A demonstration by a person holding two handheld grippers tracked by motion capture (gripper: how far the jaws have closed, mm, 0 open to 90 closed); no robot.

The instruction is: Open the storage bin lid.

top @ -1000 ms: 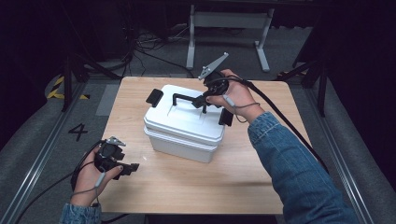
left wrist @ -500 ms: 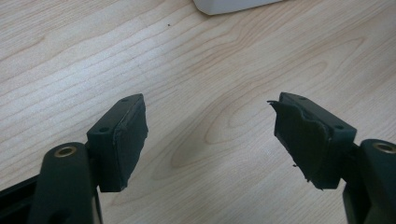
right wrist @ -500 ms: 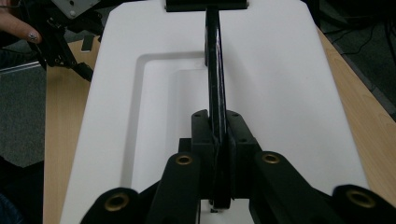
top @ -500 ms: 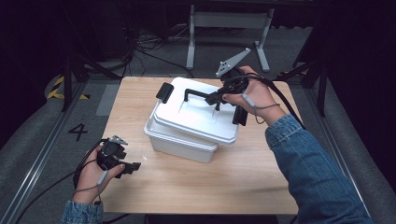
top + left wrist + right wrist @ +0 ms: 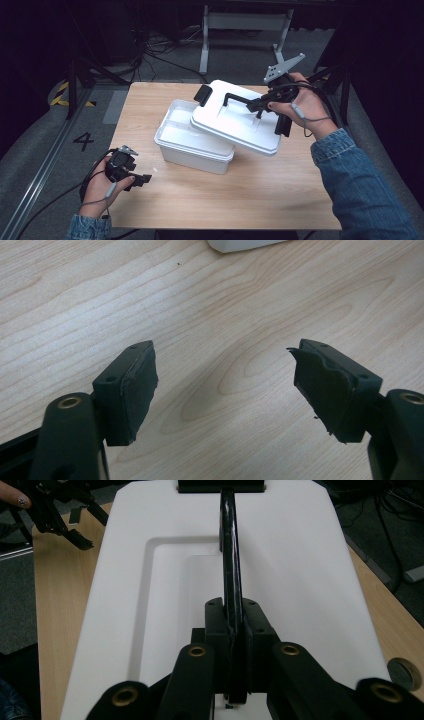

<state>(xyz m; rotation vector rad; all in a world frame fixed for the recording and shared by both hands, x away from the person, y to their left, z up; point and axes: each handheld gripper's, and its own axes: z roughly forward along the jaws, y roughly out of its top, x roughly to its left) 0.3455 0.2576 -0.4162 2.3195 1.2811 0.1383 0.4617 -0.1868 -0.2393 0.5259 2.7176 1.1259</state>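
While the lid [image 5: 239,122] is pinched by its black handle [image 5: 230,555] in the right gripper [image 5: 260,104], it is held tilted over the open box [image 5: 187,145].
The left gripper [image 5: 225,390] is kept spread above the table [image 5: 250,195], well apart from the box.

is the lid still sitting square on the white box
No, the lid is lifted and shifted right, leaving the box partly open.

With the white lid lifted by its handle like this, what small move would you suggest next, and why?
Probably carry the white plastic lid further right, then lower it onto the wooden table. The right gripper is shut on the lid's black handle, and the lid hangs tilted, overlapping the open white box.
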